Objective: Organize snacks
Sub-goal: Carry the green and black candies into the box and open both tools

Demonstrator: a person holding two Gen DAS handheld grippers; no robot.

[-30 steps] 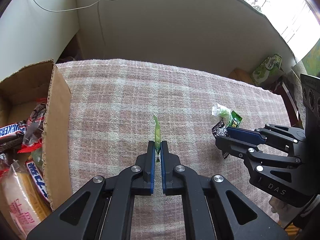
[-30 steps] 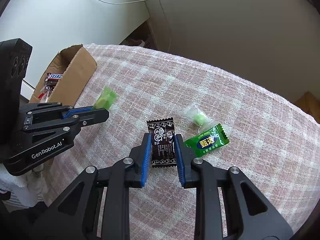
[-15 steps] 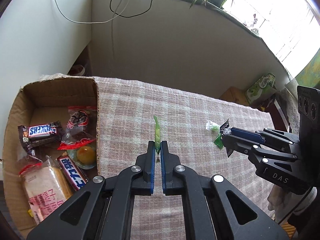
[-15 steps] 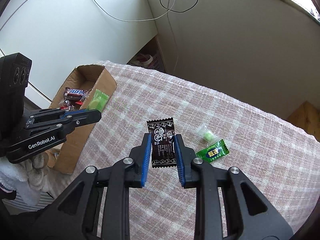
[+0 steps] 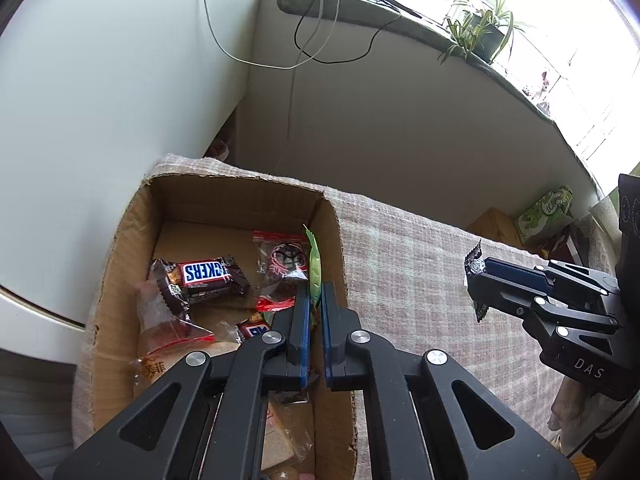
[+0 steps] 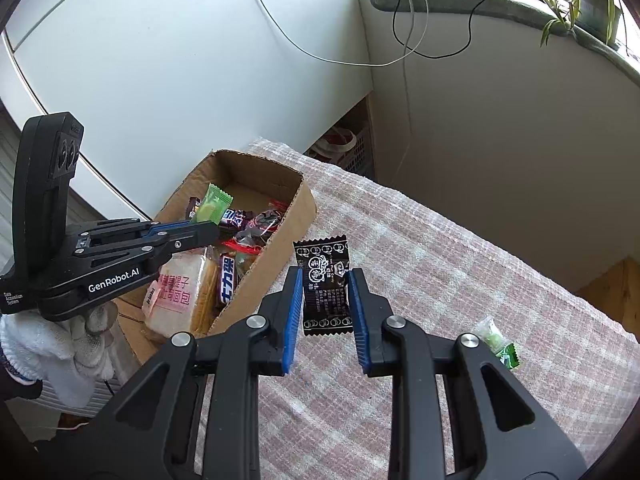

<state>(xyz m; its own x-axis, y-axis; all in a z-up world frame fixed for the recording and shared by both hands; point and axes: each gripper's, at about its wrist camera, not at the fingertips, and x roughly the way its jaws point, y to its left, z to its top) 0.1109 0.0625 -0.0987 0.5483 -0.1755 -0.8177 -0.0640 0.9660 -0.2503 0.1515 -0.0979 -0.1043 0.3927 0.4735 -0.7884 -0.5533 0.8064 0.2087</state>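
Note:
My left gripper is shut on a light green candy packet, seen edge-on, and holds it above the open cardboard box. In the right wrist view the same packet hangs over the box. My right gripper is shut on a black snack packet held above the checked cloth, right of the box. It also shows in the left wrist view.
The box holds a Snickers bar, red-edged clear packets and a wrapped bread. A clear candy and a green packet lie on the checked tablecloth. A green tissue pack stands beyond the table.
Both grippers rose and moved left. The left gripper carried the green packet from above the cloth to over the box. The right gripper lifted the black packet and followed toward the box.

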